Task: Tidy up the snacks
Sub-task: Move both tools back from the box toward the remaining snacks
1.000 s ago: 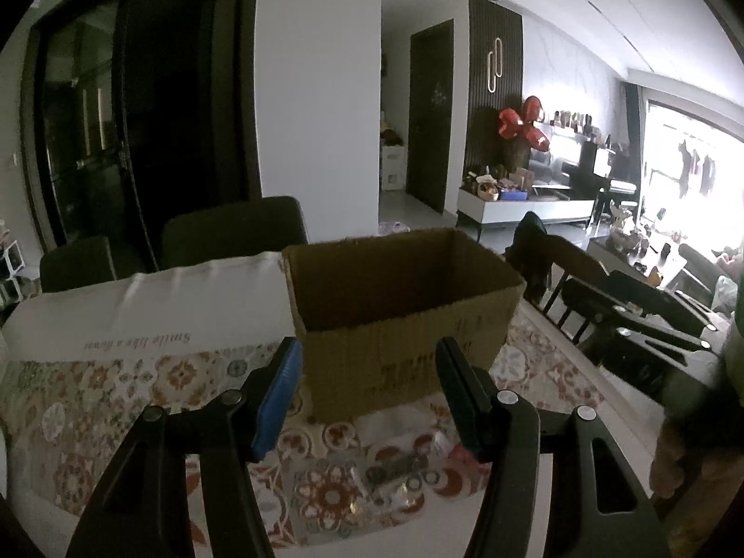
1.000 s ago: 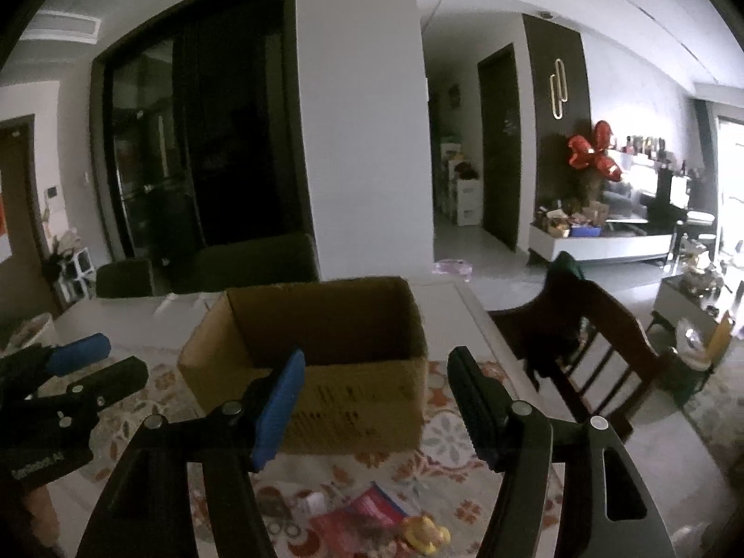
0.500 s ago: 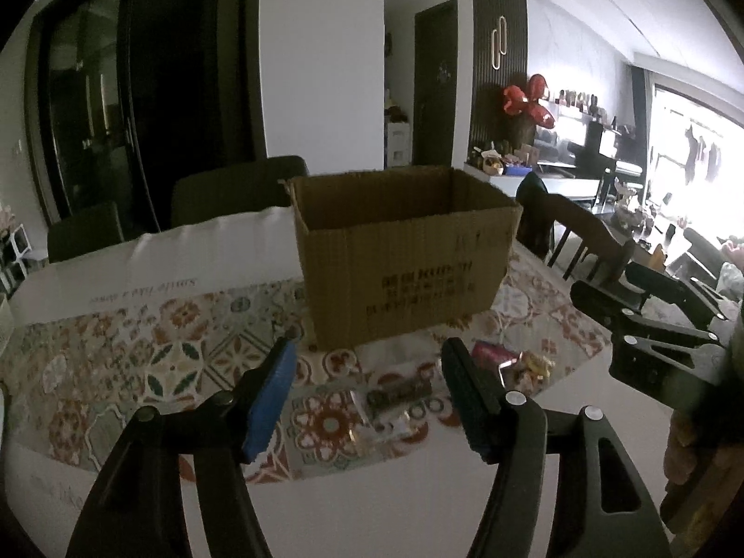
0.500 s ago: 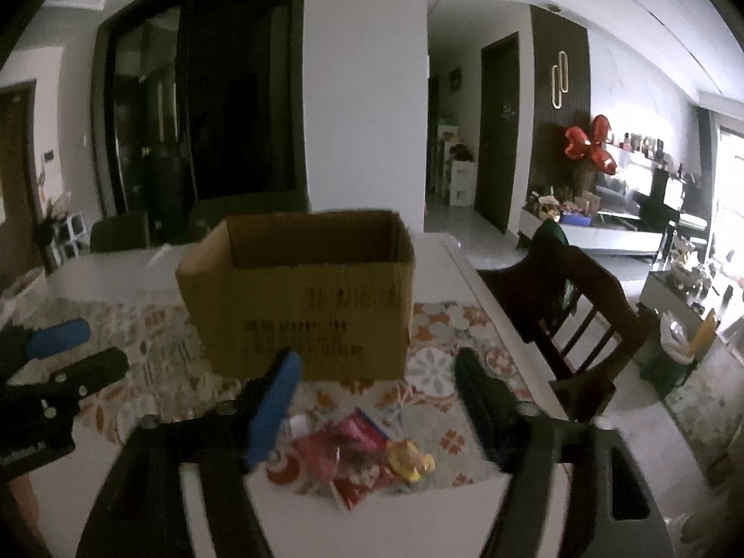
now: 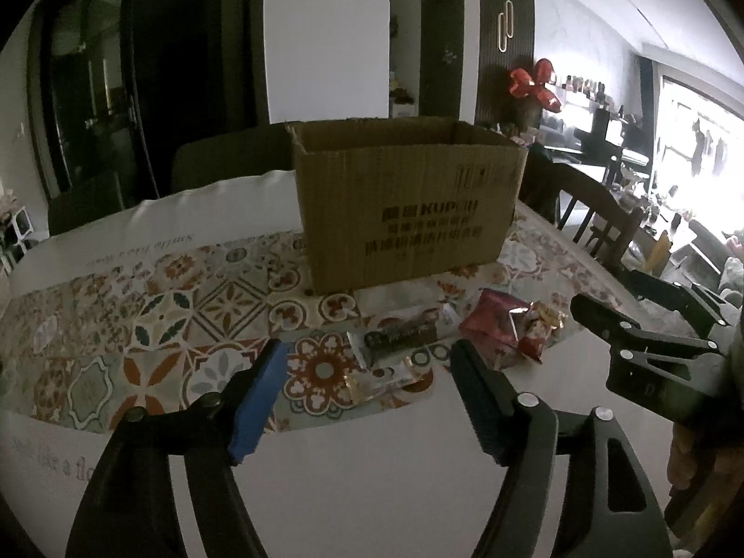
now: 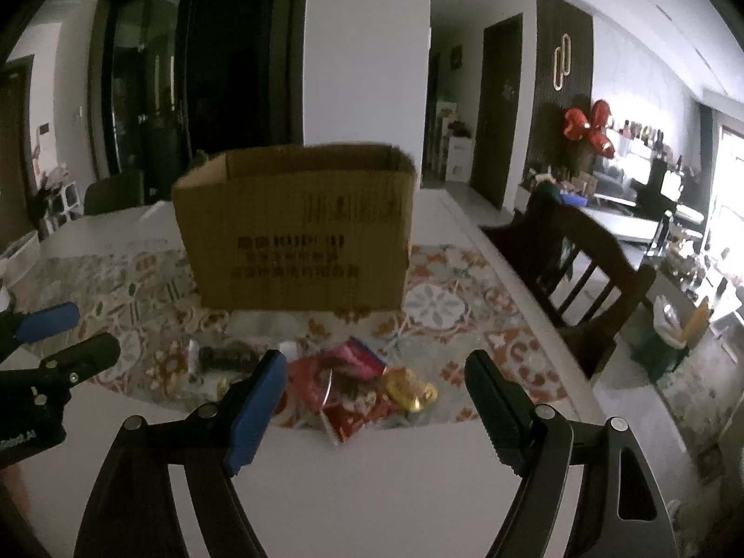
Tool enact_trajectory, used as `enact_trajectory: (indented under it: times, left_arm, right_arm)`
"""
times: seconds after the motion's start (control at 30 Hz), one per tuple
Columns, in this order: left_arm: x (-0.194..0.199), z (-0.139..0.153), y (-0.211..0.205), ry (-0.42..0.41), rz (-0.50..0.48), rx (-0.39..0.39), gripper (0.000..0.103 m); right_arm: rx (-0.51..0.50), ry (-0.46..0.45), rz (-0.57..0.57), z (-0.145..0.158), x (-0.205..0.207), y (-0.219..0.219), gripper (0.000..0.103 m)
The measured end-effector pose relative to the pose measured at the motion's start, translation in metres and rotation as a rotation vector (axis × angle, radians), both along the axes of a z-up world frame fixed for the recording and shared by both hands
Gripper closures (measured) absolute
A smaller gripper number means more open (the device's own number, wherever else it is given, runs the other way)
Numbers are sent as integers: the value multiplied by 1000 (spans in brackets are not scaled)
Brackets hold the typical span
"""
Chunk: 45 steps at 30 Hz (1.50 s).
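Snack packets [image 5: 446,344] lie in a loose heap on the patterned tablecloth [image 5: 153,325] just in front of the open-topped cardboard box [image 5: 409,204], the dark bar's [image 6: 228,357] long axis running left-right. Box interior hidden; packet labels unreadable. Left gripper [image 5: 367,400] and right gripper [image 6: 374,400], both spread and empty, sit lower and nearer the heap than a second ago.

Snacks [image 6: 362,386] before box [image 6: 297,228]
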<state>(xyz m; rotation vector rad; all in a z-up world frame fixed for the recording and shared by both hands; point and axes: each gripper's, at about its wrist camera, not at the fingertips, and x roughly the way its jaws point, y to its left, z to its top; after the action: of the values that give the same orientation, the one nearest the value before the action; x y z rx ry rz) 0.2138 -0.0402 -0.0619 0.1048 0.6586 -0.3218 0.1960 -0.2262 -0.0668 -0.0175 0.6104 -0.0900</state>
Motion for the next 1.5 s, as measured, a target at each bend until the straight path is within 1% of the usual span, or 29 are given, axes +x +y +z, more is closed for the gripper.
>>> enact_trajectory:
  times: [0.23,0.37,0.53,0.67,1.03,1.2,1.33,1.37,1.43,1.5]
  left_arm:
    - [8,-20,-9,39,12,21,28]
    - [14,-29,-14,57,26,33,27]
    - [24,-40,-18,76,67,39,27]
    - [34,-50,-21,110,97,38,27]
    - [51,-68,-29,183,111,14,27]
    - [58,-74,-31,203,118,6,27]
    - [63,-79,-35,219,116,18,28]
    - [65,-81,-35,229,116,20,28]
    - [67,-83,-35,243,116,16,28]
    - [68,-84,-35,238,116,20,28]
  right_arm:
    - [-32,62,53,-23,9,-1,24]
    - [-31,106,95,-35,18,-2,24]
    - [-35,131,136,-45,28,-3,24]
    - [-20,152,158,-52,34,-4,24]
    - [3,180,193,-62,43,-3,25]
    - [20,192,202,-64,49,-3,29]
    - [38,206,206,-66,52,-4,29]
    - [39,211,207,-67,53,-3,31]
    - [40,225,206,-69,55,-3,32]
    - [44,233,201,-70,56,-4,32]
